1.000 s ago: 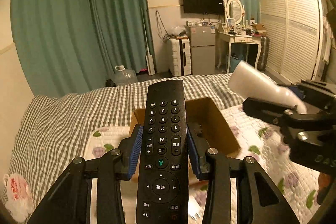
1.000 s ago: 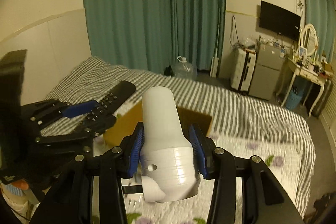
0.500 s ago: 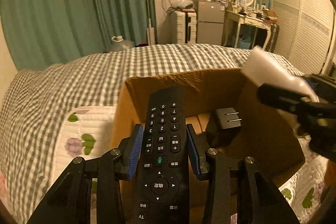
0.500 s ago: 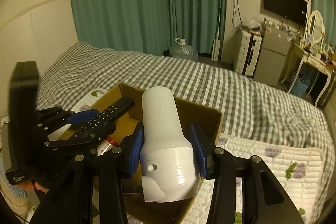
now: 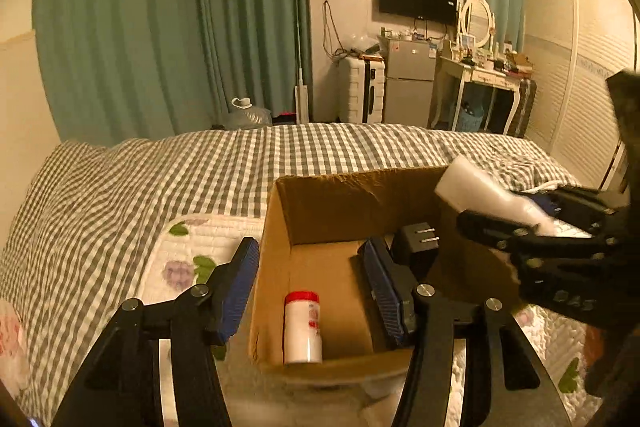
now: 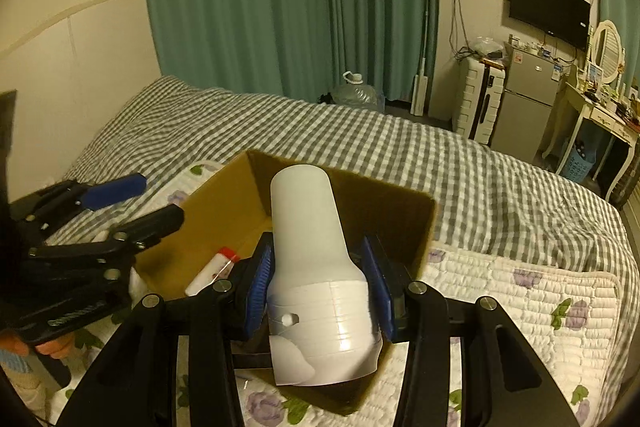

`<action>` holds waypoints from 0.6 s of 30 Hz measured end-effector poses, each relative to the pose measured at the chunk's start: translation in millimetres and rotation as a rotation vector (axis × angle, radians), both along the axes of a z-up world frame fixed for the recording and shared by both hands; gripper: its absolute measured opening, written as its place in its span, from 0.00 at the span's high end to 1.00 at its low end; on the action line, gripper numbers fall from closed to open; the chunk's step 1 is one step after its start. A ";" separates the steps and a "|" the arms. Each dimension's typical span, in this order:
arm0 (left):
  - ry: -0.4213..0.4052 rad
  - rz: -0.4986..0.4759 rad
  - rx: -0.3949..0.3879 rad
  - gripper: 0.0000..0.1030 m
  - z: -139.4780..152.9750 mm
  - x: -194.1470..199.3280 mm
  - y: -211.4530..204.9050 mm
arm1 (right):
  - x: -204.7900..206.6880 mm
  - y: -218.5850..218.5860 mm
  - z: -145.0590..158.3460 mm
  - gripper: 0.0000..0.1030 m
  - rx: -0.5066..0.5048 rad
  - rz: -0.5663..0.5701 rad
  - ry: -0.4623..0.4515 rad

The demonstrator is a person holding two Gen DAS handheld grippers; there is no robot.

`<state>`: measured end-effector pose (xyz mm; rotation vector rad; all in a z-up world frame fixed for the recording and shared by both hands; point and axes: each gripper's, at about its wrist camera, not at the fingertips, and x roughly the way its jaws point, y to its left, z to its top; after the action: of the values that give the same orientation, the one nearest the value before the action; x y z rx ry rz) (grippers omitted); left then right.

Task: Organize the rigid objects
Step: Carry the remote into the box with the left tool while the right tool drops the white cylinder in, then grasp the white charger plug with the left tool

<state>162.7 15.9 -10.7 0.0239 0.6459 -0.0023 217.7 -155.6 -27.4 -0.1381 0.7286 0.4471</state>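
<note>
An open cardboard box stands on the bed; it also shows in the right wrist view. Inside lie a white bottle with a red cap, a black plug adapter and a dark object by the right finger, possibly the remote. My left gripper is open and empty over the box's near left corner. My right gripper is shut on a white hair dryer, held over the box's right side; the dryer also shows in the left wrist view.
The box rests on a floral quilted pad over a grey checked bedspread. Beyond the bed are green curtains, a water jug, a white suitcase, a small fridge and a dressing table.
My left gripper has opened and let go of the black remote, which is no longer between its fingers. The right gripper has kept the hair dryer over the box.
</note>
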 end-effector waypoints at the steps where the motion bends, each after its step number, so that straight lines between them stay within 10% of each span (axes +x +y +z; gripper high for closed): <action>1: 0.004 0.002 -0.004 0.44 -1.6 -2.2 1.8 | 0.4 2.5 -3.1 0.57 -0.011 -0.005 0.007; 6: 0.038 0.025 0.001 0.44 -10.7 -15.5 6.0 | -2.3 -6.8 -6.5 0.26 0.009 -0.066 0.021; 18: 0.090 0.031 -0.032 0.44 -32.1 -62.0 -12.2 | -77.0 -53.3 8.2 0.26 -0.013 -0.115 -0.025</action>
<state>100.7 3.7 -42.8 -0.0170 0.7357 0.0168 140.7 -208.9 -19.2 -0.1129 0.7112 0.3306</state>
